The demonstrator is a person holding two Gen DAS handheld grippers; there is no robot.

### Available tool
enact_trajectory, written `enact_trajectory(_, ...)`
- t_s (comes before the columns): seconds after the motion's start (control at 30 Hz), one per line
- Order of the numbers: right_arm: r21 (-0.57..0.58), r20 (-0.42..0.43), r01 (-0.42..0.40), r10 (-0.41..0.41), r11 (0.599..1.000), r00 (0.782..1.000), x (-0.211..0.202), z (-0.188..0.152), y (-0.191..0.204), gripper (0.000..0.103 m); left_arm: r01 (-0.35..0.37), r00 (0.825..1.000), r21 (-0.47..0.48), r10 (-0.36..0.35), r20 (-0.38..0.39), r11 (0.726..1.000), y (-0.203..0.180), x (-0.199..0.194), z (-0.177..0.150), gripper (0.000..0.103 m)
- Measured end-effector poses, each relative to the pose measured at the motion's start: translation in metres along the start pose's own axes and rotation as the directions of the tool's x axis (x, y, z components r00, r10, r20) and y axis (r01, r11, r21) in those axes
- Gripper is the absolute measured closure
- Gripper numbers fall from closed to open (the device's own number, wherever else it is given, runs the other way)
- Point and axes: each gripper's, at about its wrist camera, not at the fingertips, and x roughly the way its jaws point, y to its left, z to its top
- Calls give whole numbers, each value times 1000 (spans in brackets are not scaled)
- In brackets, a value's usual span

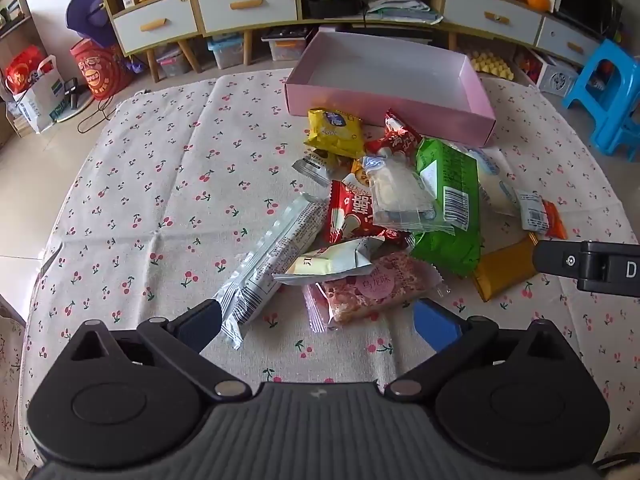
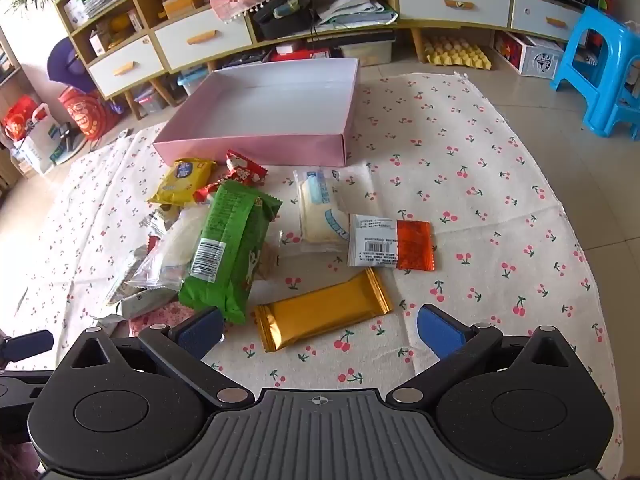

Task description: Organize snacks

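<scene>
A heap of snack packets lies on the cherry-print cloth in front of an empty pink box (image 1: pixel 384 102) (image 2: pixel 256 148). In the left wrist view my left gripper (image 1: pixel 318 322) is open above a pink rice-crisp bar (image 1: pixel 376 290) and a long silver packet (image 1: pixel 272 260), touching neither. A green pack (image 1: pixel 448 204) (image 2: pixel 228 244), a red packet (image 1: pixel 352 216) and a yellow packet (image 1: pixel 336 132) (image 2: pixel 182 182) lie beyond. In the right wrist view my right gripper (image 2: pixel 320 330) is open over a gold bar (image 2: pixel 324 310). A white-and-orange sachet (image 2: pixel 390 246) lies further off.
The cherry-print cloth (image 1: pixel 160 200) (image 2: pixel 480 200) covers the surface. Beyond it stand a low cabinet with white drawers (image 1: pixel 248 6) (image 2: pixel 200 42) and a blue plastic stool (image 1: pixel 608 92) (image 2: pixel 600 68). Red bags (image 1: pixel 100 72) sit on the floor at the left. The right gripper's side (image 1: pixel 592 266) shows in the left wrist view.
</scene>
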Motion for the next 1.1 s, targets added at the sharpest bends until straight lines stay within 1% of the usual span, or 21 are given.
enact_trajectory(0.27, -10, -3, 0, 0, 1000, 1000, 2, -2, 2, 0, -8, 1000, 2, 8, 23, 1000, -6, -4, 1, 1)
enact_trajectory(0.3, -13, -6, 0, 0, 1000, 1000, 3, -1, 2, 0, 8, 1000, -6, -7, 19, 1000, 0, 0, -5, 1)
enact_trajectory(0.43, -20, -16, 8, -9, 1000, 1000, 7, -2, 3, 0, 10, 1000, -9, -10, 20, 1000, 1, -3, -8, 1)
enact_trajectory(0.5, -19, -17, 15, -15, 1000, 1000, 5, -2, 6, 0, 14, 1000, -4, -14, 14, 1000, 3, -2, -2, 1)
enact_trajectory(1.1, -19, -25, 14, -14, 1000, 1000, 6, -2, 7, 0, 15, 1000, -8, -15, 14, 1000, 4, -2, -1, 1)
